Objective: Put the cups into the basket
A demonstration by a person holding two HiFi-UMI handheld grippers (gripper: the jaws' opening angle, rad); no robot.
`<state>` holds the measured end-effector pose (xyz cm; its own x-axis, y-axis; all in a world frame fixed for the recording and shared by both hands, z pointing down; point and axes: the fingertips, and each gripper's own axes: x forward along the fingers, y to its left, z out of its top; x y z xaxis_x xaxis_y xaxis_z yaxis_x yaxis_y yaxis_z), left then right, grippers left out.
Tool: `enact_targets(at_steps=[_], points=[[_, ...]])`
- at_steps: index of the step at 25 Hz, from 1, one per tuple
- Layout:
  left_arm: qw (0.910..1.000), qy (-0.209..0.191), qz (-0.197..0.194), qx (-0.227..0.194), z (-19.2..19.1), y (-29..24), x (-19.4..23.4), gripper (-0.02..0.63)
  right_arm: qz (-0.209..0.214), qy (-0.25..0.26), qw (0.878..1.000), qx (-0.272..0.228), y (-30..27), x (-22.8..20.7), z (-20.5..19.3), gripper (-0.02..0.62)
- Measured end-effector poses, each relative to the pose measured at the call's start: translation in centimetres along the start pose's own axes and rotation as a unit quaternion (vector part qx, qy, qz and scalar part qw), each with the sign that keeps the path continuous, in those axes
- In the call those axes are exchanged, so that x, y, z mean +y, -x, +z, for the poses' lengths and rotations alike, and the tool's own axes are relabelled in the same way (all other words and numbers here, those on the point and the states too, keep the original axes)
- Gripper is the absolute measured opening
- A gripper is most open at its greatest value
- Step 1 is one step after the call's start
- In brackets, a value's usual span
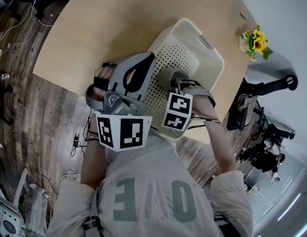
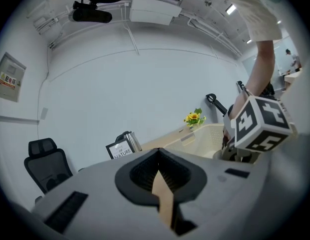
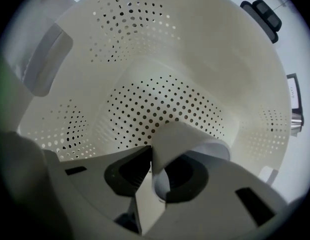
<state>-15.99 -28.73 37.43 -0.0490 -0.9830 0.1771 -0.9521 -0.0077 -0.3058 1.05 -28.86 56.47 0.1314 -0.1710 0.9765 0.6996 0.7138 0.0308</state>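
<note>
My right gripper is closed on a white cup, its jaws pinching the cup's thin wall near the rim, so the cup sticks out ahead of the pads. Gripper and cup are both down inside the cream basket, with perforated walls on every side and the dotted bottom straight ahead. I cannot tell whether the cup touches that bottom. A handle slot shows in the wall at upper left.

My left gripper has its jaws pressed together with nothing between them. It is held up beside the basket, looking across the table rather than into it. The right gripper's marker cube sits close on its right, over the basket rim.

From the head view the basket stands on a light wooden table, near the edge closest to me. The tabletop beyond and to the left of it is bare wood. A small bunch of sunflowers stands at the far right edge, well apart from the basket. The left gripper view also shows a framed sign and a metal jug on the table's far side, a black office chair beyond, and a plain pale wall behind. Dark plank floor surrounds the table, with cables lying on it
</note>
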Motion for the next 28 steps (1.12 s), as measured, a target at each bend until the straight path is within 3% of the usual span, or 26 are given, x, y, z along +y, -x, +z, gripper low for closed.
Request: enact_targets(at_steps=[11, 17, 24, 28], points=[[0.9999, 0.004, -0.002, -0.012, 0.7, -0.3, -0.2, 0.009, -0.036, -0.01, 0.999, -0.017, 3.3, -1.1, -0.5, 0.092], [0.9995, -0.013, -0.01, -0.025, 2.0, -0.5, -0.4, 0.009, -0.059, -0.034, 0.997, -0.041, 6.4, -1.5, -0.7, 0.091], [0.9974, -0.041, -0.029, -0.052, 4.9, -0.6, -0.9, 0.009, -0.109, -0.087, 0.988, -0.072, 10.4, -2.8, -1.7, 0.091], [0.9938, -0.071, -0.045, -0.072, 6.7, -1.3, -1.2, 0.009, -0.158, -0.132, 0.974, -0.089, 12.8, -3.5, -3.0, 0.083]])
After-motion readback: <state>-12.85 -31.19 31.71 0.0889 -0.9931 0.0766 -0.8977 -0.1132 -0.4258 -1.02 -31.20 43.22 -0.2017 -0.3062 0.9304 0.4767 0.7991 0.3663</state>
